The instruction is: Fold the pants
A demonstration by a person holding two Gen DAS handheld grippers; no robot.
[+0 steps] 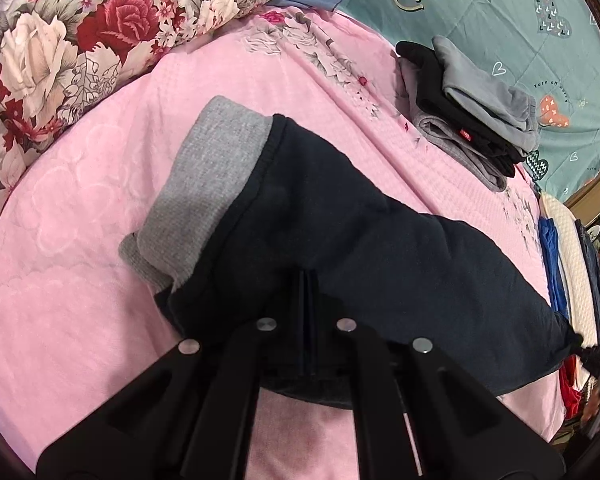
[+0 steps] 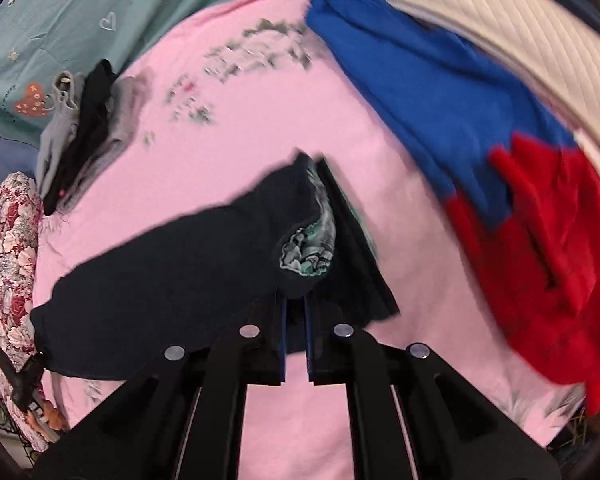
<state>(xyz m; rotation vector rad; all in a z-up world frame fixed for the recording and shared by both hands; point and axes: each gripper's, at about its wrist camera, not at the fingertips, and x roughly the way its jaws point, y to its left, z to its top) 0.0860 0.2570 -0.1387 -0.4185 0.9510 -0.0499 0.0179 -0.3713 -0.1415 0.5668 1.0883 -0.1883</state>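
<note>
Dark navy fleece pants with a grey ribbed lining [image 1: 340, 232] stretched across the pink plush blanket [image 1: 80, 280], directly ahead of both tools, folded at least once judging by the doubled thickness. Grey lining turned out at the far-left end [image 1: 216, 176], well ahead and to the left of the left gripper [image 1: 309, 320]. Near edge of the cloth pinched by that gripper, fingers pressed together with only a sliver of fabric between them, probably to pin or lift this side for the next fold.

Opposite end of the same pants [image 2: 204, 264] bunched just ahead of the right gripper [image 2: 295, 328], a patterned green-and-white lining [image 2: 312, 240] rolled outward there. Fingers a narrow gap apart with dark cloth sitting between the blue pads [image 2: 283, 336]; held, by the look of it, though much motion blur here. Both ends gripped at once, likely so the length can be carried over on itself without sagging.

Farther out: a small stack of folded grey and black garments [image 1: 472, 120] ahead and right of the left tool, resting on the blanket beside a teal quilt with heart prints [image 1: 500, 20]. Floral red-and-cream comforter [image 1: 80, 40] ahead to the left. Blue fleece garment [image 2: 420, 92] and red fleece garment [image 2: 548, 260] heaped to the right of the right tool, a cream quilted cover [image 2: 500, 32] beyond them.
</note>
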